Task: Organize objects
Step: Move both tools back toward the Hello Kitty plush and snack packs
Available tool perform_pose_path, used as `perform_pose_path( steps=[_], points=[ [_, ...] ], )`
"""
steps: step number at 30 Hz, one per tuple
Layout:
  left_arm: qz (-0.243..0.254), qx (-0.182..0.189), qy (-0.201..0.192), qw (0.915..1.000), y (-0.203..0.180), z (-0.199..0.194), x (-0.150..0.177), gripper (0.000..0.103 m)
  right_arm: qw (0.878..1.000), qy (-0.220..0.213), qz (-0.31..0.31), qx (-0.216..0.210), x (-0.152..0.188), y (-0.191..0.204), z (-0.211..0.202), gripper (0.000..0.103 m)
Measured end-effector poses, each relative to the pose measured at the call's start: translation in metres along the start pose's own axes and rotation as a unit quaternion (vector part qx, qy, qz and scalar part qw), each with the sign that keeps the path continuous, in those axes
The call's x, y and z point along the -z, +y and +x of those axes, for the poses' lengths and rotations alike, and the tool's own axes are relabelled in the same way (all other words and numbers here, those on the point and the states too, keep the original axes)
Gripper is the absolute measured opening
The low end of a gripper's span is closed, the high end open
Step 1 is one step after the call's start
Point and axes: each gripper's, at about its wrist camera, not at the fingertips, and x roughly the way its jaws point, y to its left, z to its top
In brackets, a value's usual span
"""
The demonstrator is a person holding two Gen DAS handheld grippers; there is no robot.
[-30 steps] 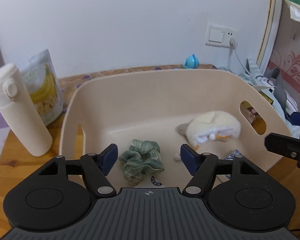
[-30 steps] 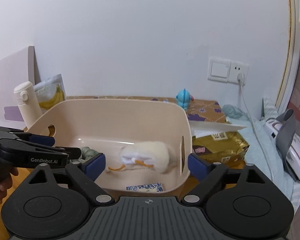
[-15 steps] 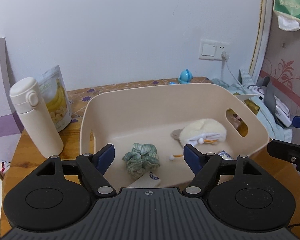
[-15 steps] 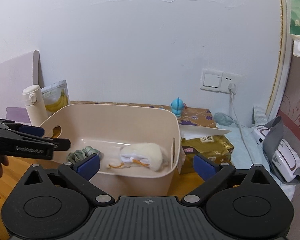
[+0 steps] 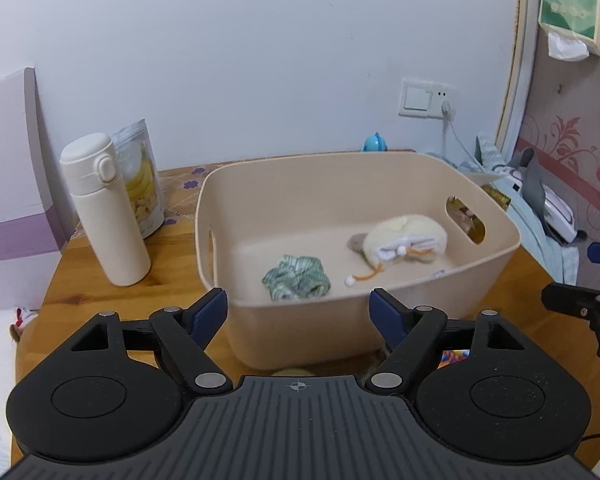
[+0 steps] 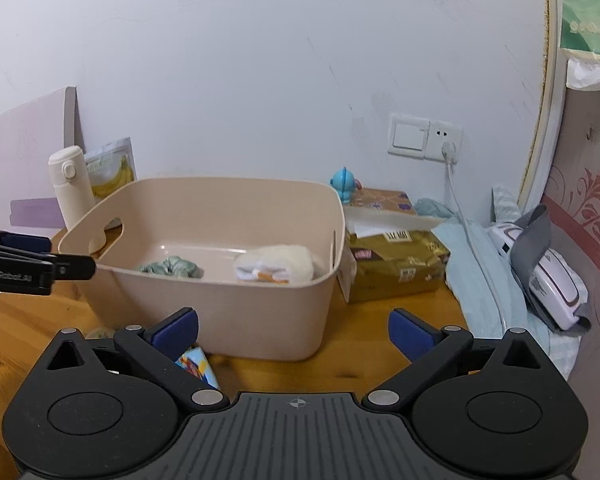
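"GenRobot.AI" is printed on the left gripper (image 6: 74, 267); other labels are unreadable.

Wooden table (image 6: 364, 344) — orange-brown top, patterned inlay toward the far edge. Directly on it: beige bin (image 6: 260, 320) at centre; white bottle (image 5: 104, 216) upright near the left edge, a banana-print pouch (image 5: 142, 184) just behind it; gold packet (image 6: 396, 268) beside the bin's right wall; blue figurine (image 6: 343, 184) at the far edge; a colourful wrapper (image 6: 196, 366) near the front edge.
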Motion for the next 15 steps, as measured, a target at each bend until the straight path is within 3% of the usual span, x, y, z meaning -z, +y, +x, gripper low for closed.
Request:
perform_pose_path(
  steps=[15],
  points=[
    [0.005, 0.026, 0.040, 0.9988, -0.014, 0.000, 0.050, 0.080, 1.000, 0.030, -0.001, 0.006, 0.033, 0.002, -0.008, 0.103]
  ],
)
